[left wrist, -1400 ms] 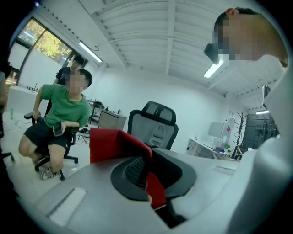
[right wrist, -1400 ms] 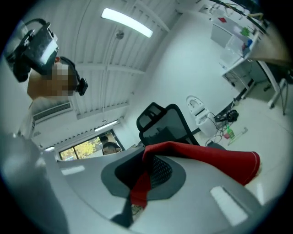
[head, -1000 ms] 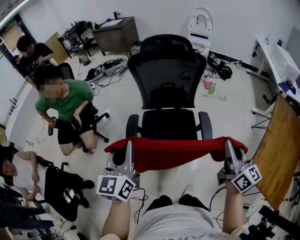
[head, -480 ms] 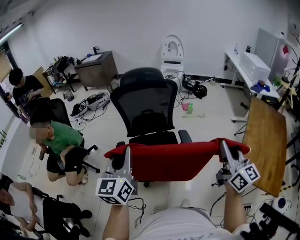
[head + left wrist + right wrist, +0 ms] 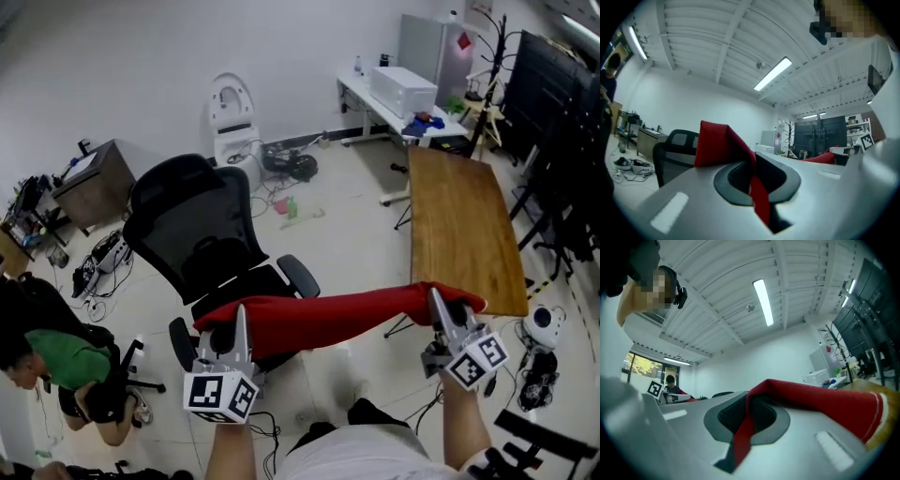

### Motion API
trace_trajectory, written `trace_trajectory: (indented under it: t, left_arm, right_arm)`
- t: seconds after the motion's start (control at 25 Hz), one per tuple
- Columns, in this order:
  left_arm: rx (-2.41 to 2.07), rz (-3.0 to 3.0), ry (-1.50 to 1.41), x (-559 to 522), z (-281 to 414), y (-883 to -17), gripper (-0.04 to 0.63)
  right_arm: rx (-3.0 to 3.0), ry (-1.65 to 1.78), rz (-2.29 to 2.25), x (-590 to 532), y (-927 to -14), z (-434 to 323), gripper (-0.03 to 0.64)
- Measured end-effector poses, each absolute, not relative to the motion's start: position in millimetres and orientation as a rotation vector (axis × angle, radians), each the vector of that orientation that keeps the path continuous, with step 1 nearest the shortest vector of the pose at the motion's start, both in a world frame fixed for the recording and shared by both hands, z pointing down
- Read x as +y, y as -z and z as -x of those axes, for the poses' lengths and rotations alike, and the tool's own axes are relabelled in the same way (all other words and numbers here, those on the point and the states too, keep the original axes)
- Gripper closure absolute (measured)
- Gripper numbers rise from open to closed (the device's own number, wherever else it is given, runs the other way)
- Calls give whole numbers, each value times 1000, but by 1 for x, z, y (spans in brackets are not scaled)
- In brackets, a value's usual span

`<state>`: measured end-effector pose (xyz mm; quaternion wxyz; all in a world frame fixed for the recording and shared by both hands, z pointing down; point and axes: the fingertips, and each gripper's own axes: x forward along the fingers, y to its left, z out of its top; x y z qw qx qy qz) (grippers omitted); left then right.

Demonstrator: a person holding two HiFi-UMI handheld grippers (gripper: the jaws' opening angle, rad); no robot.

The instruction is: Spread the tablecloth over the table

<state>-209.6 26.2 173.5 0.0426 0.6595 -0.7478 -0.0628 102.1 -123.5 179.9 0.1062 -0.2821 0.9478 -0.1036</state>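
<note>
Head view has my left tongs (image 5: pixel 241 317) and my right tongs (image 5: pixel 437 300) held out in front of me, well apart, with the red tablecloth (image 5: pixel 328 319) pulled between them as a long, bunched band that climbs a little toward the right. The cloth hangs in the air over the floor and is not yet laid on anything. Its right end sits near the closest corner of the wooden table (image 5: pixel 464 220), which stands off to my right. Behind the cloth's left end is a black office chair (image 5: pixel 202 234), and a person in a green shirt (image 5: pixel 61 361) sits at the lower left. In the left gripper view, my left tongs (image 5: pixel 754 187) are squeezed together on a fold of the tablecloth (image 5: pixel 719 143), which runs as a thin red strip along the seam and bulges up past the tips. In the right gripper view, my right tongs (image 5: pixel 745 425) are likewise clamped on the tablecloth (image 5: pixel 825 401), which trails off to the right in a thick roll.
</note>
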Motion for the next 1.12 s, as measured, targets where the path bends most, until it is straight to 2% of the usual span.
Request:
trace_trajectory:
  t: [0.36,0.84,1.12]
  left_arm:
    - [-1969,-2295,150,-55,79,-171,580]
    - [-1697,-2500,88,-138,-176,-165,580]
    - [-1642,-2562,95,-164,-242,-173,580]
  right_arm:
    - [2605,275,1179,-118,-179,-261,603]
    - [2432,235,1458,-127,-171,-521,603]
    - [2386,206,1533,-136,-178,-586,603]
